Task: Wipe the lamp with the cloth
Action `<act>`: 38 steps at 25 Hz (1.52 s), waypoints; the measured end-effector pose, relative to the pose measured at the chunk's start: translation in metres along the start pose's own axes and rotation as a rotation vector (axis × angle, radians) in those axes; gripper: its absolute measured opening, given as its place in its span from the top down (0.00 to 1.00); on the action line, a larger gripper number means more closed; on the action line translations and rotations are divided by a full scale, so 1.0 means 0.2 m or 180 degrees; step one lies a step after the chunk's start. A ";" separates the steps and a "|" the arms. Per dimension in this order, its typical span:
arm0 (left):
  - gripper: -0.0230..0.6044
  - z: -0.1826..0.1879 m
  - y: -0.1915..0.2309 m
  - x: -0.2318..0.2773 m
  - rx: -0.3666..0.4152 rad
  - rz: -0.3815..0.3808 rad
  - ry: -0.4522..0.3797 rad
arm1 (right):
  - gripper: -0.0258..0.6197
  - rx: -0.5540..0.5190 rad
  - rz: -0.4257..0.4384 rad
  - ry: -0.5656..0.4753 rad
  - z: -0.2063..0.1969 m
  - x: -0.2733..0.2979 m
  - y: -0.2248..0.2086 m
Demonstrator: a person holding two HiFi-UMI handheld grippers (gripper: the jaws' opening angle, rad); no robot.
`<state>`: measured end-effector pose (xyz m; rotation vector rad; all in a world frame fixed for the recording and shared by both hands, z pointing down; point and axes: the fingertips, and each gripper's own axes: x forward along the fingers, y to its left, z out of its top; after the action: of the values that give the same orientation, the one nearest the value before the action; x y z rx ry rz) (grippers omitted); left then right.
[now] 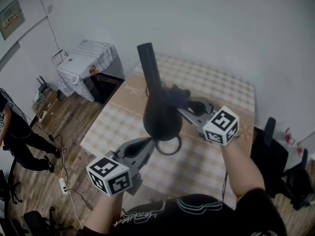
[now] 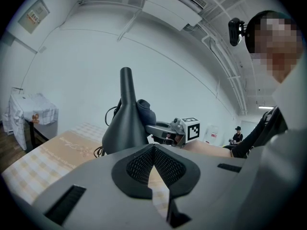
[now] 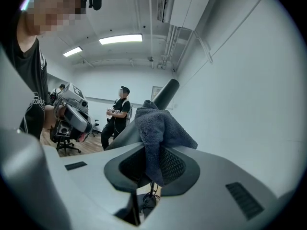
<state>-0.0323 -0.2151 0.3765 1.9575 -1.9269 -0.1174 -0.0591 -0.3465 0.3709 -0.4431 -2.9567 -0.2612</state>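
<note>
Grey cloth [image 3: 160,128] clamped by raised right gripper [image 3: 153,152] against lamp [image 1: 160,114] — left gripper [image 2: 153,150], jaws together, beneath.

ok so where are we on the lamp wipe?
Done: the cloth is picked up, with the right gripper shut on it. In hand: cloth pressed against the lamp at its upper body. The left gripper is shut, empty, by the base. Remaining: unclear, wiped areas don't show.
</note>
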 end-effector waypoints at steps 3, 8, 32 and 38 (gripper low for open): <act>0.97 -0.03 -0.01 0.01 -0.0036 -0.0056 0.0026 | 0.87 0.0065 -0.0019 0.0050 -0.07 -0.05 0.02; 0.97 -0.08 -0.02 0.02 -0.0095 -0.0140 0.0046 | 0.87 0.0155 -0.0072 0.0126 -0.18 -0.12 0.08; 0.97 -0.35 -0.49 -0.58 -0.0186 -0.0538 0.0070 | 0.87 0.1323 -0.0548 -0.0283 -0.03 -0.71 1.11; 0.97 -0.38 -0.67 -0.84 -0.0119 -0.0627 -0.0029 | 0.87 0.1557 -0.0801 -0.0557 0.06 -0.86 1.38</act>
<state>0.1105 -0.0380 0.3681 2.1209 -1.7205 -0.2148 0.1857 -0.1313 0.3731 -0.0305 -3.0879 0.4936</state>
